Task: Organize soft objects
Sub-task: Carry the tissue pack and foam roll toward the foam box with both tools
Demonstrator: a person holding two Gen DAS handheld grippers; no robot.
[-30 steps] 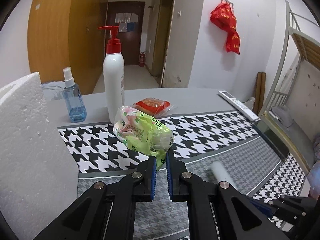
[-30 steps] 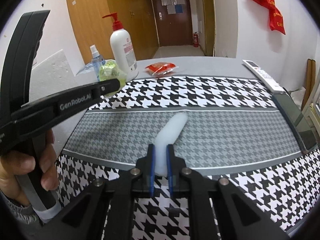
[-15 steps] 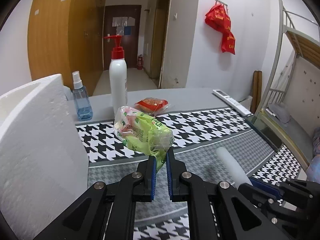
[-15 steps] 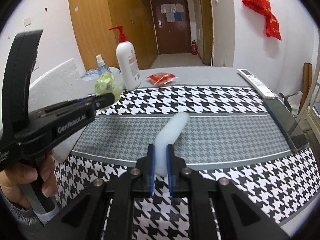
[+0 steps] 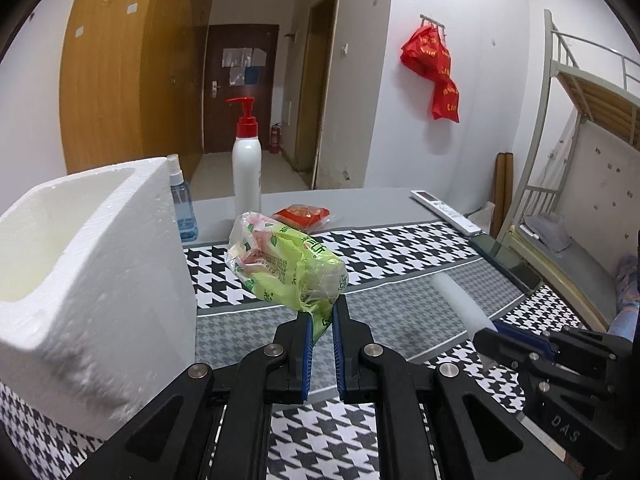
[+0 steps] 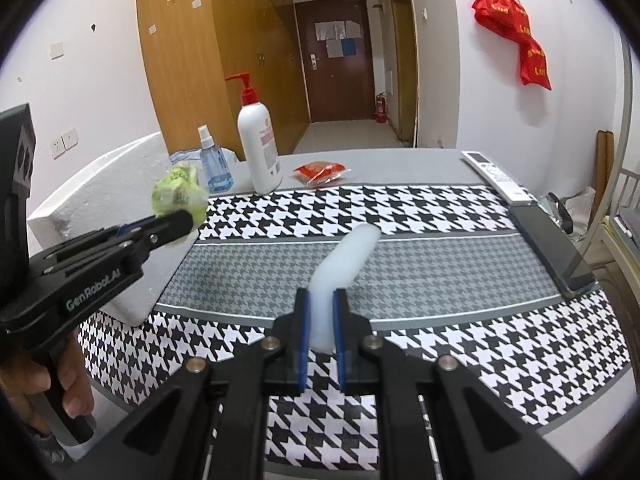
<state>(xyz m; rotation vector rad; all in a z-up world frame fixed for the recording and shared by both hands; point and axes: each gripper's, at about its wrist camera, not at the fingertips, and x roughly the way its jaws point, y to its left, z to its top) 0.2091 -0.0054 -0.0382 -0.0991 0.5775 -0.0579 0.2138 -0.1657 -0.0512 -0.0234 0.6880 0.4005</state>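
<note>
Houndstooth tablecloth [image 6: 440, 216], wooden wardrobe [image 6: 188, 52], white walls.

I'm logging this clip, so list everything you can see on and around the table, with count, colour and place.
foam box: 1, white, left end of table
spray bottle: 1, blue, beside the box
pump bottle: 1, white with red pump, far edge
red packet: 1, red, lying near pump bottle
tablecloth: 1, black and white houndstooth, covering table
remote: 1, white, right edge
phone: 1, dark, right edge, nearer than remote
red bag: 1, hanging on wall
green packet: 1, green, held above table
foam tube: 1, white, held above table
left gripper: shut on green packet
right gripper: shut on foam tube
hand: 1, holding left gripper
</note>
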